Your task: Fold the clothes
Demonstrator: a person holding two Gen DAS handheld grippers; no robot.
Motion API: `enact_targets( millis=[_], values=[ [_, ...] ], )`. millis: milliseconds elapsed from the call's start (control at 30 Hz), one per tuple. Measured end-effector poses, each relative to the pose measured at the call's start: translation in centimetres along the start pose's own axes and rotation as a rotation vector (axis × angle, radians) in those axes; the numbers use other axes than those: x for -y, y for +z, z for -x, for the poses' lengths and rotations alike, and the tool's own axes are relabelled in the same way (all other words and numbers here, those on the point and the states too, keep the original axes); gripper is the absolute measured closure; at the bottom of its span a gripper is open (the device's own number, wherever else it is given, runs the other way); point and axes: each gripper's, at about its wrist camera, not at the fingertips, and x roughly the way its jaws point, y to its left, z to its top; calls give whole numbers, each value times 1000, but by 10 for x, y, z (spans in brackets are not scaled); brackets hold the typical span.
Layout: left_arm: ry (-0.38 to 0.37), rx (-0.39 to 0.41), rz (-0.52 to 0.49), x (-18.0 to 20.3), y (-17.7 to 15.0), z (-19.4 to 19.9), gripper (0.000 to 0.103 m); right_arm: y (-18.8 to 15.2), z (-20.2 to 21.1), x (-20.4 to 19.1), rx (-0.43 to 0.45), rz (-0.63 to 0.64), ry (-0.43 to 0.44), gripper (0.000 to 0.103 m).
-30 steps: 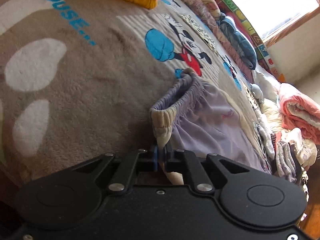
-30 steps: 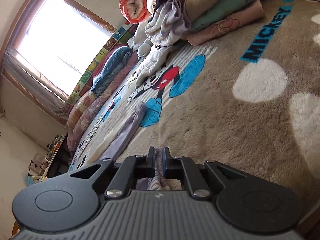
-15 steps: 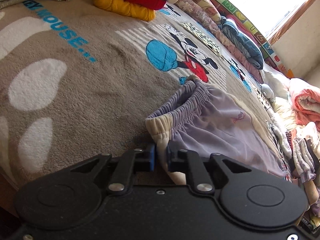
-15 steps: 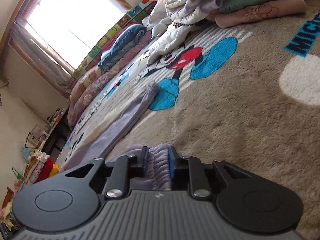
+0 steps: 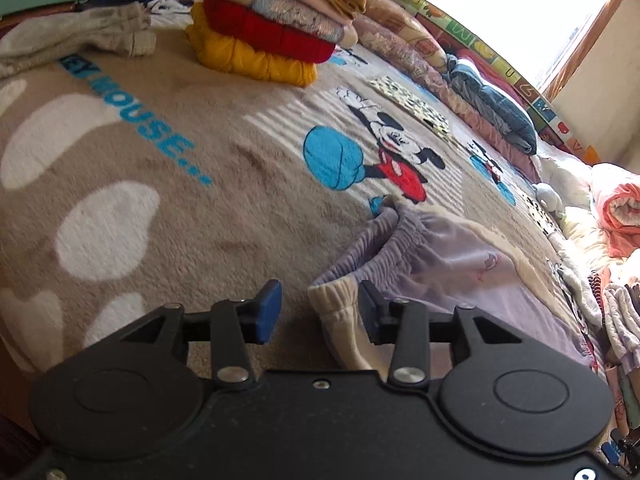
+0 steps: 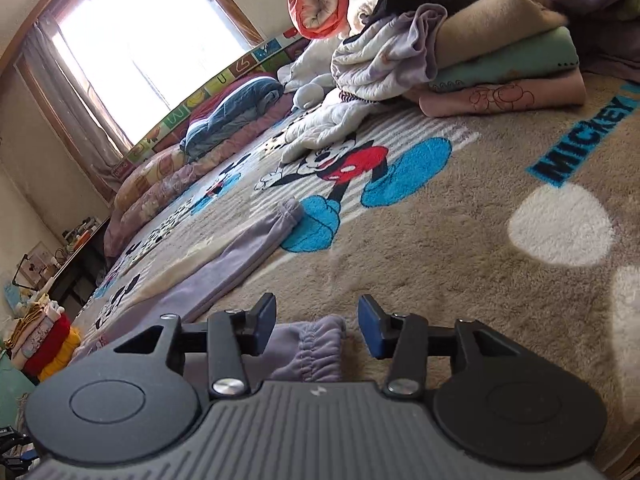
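The lilac trousers (image 5: 460,276) lay flat on the brown blanket (image 5: 200,208), so I judged further folds remained; my left gripper (image 5: 318,312) and right gripper (image 6: 316,324) were opening, gathered cuffs loose between unpressed pads, and most of the garment stayed cut off

Blanket (image 5: 192,216): thick, fuzzy fleece pile, matt. Lilac trousers (image 5: 472,272): thin, smooth woven cloth with gathered elastic waistband and cream ribbed cuff. Left gripper (image 5: 318,312) and right gripper (image 6: 317,326): matt black plastic, blue rubbery pads, shiny metal pivot screws.
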Motion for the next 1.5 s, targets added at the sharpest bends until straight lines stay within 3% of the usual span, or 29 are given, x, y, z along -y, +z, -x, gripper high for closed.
enact_targets(
  millis=[167, 300, 400, 600, 733, 867, 900, 1000, 1067, 1133, 1267, 1333, 1500],
  values=[
    [-75, 9, -131, 26, 18, -4, 63, 4, -2, -19, 42, 42, 21, 56],
    [-88, 13, -201, 47, 45, -20, 63, 2, -12, -47, 49, 117, 71, 56],
    [-99, -19, -182, 51, 70, -46, 63, -6, -22, -73, 28, 194, 133, 56],
    [-118, -202, -130, 44, 99, -118, 63, -42, -44, -135, -77, 459, 282, 56],
    [-149, -264, -117, 43, 101, -150, 63, -61, -50, -153, -169, 523, 369, 57],
    [-233, -319, -74, 38, 97, -170, 64, -68, -52, -158, -229, 522, 427, 57],
    [-250, -321, -87, 40, 96, -172, 72, -70, -53, -158, -238, 522, 426, 57],
    [-278, -219, -222, 56, 97, -159, 82, -74, -56, -157, -260, 519, 419, 57],
    [-271, -58, -333, 67, 102, -133, 84, -75, -57, -155, -268, 516, 414, 57],
    [-237, 28, -403, 70, 104, -125, 84, -76, -56, -154, -272, 521, 408, 57],
    [-148, -52, -397, 57, 100, -152, 77, -83, -57, -156, -288, 550, 391, 57],
    [-131, -54, -331, 47, 106, -153, 61, -85, -56, -157, -286, 560, 389, 57],
    [-164, -51, -228, 34, 117, -141, 62, -86, -51, -161, -277, 574, 399, 57]
  ],
)
